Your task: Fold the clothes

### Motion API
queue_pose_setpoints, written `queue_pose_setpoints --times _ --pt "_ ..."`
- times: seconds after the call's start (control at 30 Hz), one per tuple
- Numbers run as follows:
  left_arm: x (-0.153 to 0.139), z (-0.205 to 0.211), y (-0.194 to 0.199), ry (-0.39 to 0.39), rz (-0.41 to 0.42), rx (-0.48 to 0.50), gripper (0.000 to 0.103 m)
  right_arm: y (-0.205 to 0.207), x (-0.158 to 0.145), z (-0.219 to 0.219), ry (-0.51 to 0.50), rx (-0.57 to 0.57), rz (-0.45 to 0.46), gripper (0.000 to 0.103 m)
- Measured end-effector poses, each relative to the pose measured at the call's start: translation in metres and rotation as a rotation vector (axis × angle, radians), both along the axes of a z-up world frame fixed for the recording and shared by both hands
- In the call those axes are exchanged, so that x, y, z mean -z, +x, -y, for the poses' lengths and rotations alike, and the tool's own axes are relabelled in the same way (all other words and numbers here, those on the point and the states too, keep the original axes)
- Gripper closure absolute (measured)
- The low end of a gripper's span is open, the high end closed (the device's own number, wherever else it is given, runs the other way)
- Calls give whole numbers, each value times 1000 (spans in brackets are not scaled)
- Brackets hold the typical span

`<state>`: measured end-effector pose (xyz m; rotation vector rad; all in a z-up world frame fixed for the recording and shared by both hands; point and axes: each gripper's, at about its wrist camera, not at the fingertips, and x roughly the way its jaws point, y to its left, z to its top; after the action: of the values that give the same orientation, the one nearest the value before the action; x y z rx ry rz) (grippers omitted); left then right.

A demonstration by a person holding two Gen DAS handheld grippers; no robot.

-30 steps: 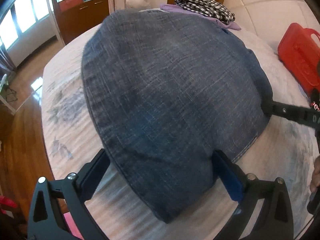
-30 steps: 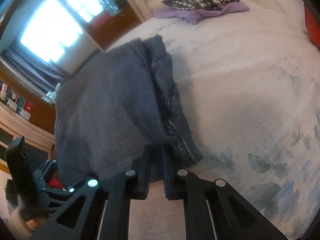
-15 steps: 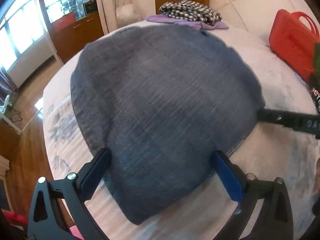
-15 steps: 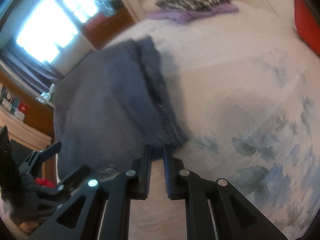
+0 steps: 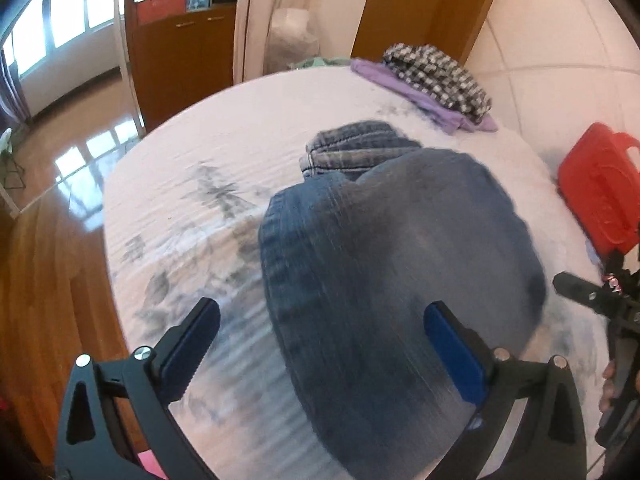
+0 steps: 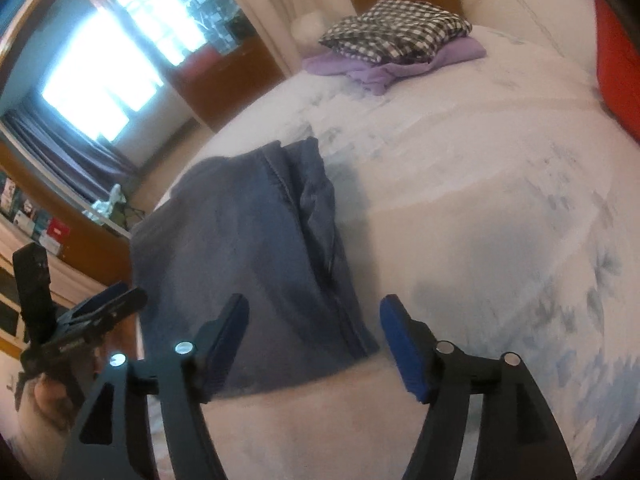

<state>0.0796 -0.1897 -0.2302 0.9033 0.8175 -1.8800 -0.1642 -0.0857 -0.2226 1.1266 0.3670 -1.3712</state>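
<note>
A pair of blue jeans (image 5: 392, 264) lies folded on the bed; it also shows in the right wrist view (image 6: 260, 248). My left gripper (image 5: 320, 328) is open, its jaws wide apart above the near end of the jeans, holding nothing. My right gripper (image 6: 314, 328) is open too, its jaws spread above the near right edge of the jeans. The left gripper shows at the left of the right wrist view (image 6: 104, 304), and the right gripper at the right edge of the left wrist view (image 5: 592, 292).
A checked garment (image 6: 396, 30) lies on a purple one (image 6: 400, 66) at the far end of the bed (image 6: 500, 200). A red plastic case (image 5: 600, 192) sits at the right. A wooden cabinet (image 5: 180, 52) and wooden floor (image 5: 52, 184) lie to the left.
My right gripper was shut at the jeans' edge and has opened wide. Both grippers have pulled back from the jeans, which now lie shorter, with the hems showing at the far end.
</note>
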Motion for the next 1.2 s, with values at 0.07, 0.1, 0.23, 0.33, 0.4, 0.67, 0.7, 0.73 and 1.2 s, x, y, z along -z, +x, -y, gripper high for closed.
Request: queue_pose_setpoints --times 0.07,0.1,0.23,0.33,0.4,0.67,0.7,0.73,1.2 --pt "10 8 -7 14 9 0 0 0 5 14 7 2 11 33" --pt "15 12 -11 22 12 1 0 0 8 20 9 3 19 32" --pt "27 24 -22 61 18 17 0 0 21 44 33 -7 25 32" --pt "27 26 -25 73 17 24 0 3 30 58 51 -31 24 31" --pt "28 26 -28 73 7 25 0 5 37 65 57 -44 25 31" --pt "32 28 -38 73 -33 29 0 18 45 78 46 -103 49 23" --pt "32 28 -39 74 -39 30 2 21 44 78 51 -107 34 23" --pt "31 27 -40 80 -50 41 17 26 43 78 56 -115 22 30" --pt "30 20 -49 66 -48 123 39 42 40 76 116 -180 -64 49"
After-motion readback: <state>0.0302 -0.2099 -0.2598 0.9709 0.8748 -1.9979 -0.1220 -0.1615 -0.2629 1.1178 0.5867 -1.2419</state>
